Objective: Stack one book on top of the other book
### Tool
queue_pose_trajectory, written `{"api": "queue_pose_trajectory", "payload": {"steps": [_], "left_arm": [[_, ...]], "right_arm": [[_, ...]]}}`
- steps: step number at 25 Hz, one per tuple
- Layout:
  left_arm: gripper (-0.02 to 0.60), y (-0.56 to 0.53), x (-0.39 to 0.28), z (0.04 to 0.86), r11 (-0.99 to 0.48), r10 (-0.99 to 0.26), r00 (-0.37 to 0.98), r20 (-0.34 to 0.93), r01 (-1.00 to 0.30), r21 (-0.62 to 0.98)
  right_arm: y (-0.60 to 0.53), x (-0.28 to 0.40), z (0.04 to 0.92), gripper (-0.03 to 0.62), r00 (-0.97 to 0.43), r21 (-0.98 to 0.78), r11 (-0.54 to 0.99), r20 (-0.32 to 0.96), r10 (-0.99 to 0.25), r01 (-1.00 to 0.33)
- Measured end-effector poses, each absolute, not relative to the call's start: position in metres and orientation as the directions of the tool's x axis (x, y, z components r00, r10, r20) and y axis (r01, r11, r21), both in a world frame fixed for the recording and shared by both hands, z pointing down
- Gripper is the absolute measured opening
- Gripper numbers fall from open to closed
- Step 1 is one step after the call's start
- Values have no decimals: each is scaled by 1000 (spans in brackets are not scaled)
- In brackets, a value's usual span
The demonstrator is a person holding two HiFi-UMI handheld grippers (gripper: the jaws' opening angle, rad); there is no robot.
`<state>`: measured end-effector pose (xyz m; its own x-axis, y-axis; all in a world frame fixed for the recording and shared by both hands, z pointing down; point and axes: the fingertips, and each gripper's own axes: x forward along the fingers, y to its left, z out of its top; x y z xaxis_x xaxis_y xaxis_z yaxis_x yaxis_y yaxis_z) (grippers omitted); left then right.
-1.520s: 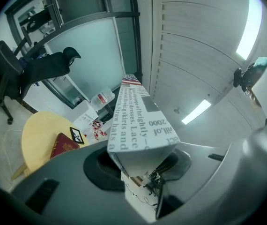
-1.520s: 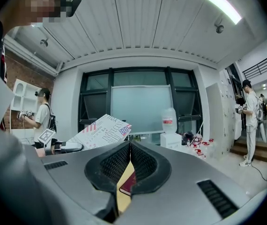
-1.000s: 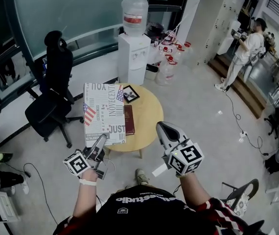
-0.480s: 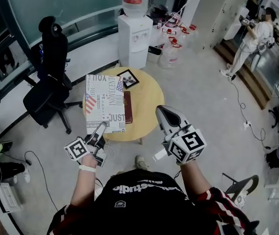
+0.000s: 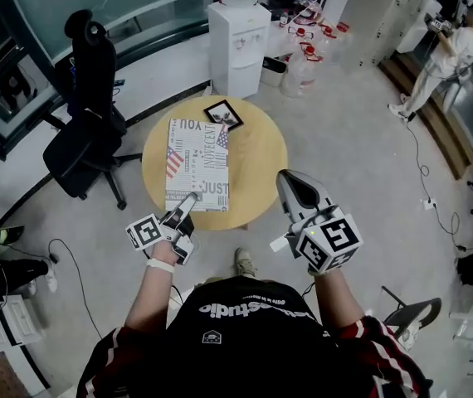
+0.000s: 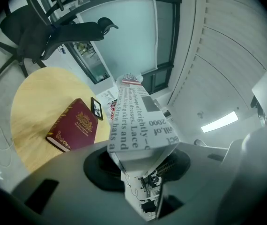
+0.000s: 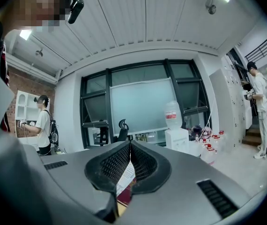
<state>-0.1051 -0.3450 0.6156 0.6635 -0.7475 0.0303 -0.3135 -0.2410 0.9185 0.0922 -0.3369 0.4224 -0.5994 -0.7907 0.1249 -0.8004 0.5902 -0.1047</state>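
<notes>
We look steeply down on the round pale wooden table [image 5: 257, 164], both gripper views level, the left sharing it close up.

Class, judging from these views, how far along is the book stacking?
Done: the printed book is picked up and hangs over the red book on the round table. In hand: the left hand-held gripper grips its near edge. Left: set it flat on the red book and let go.

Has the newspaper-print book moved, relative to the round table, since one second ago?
Yes. The newspaper-print book, held by the left hand-held gripper, has moved rightward: it overhung the round table's left edge before, and now is within its outline.
</notes>
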Motion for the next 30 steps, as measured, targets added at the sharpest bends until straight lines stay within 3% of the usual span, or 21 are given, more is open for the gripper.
{"api": "queue_pose_trajectory", "payload": {"steps": [5, 17, 30], "left_arm": [[170, -363, -93, 640, -198, -738, 673, 34, -264, 944], [170, -391, -97, 722, -36, -712, 664, 229, -360, 932], [173, -410, -85, 755, 16, -654, 677, 337, -433, 901]], "right_arm": [[-349, 93, 435, 29, -604, -116, 593, 144, -784, -797], [-373, 107, 451, 29, -593, -145, 575, 186, -783, -805], [-395, 113, 469, 29, -592, -173, 567, 217, -776, -805]]}}
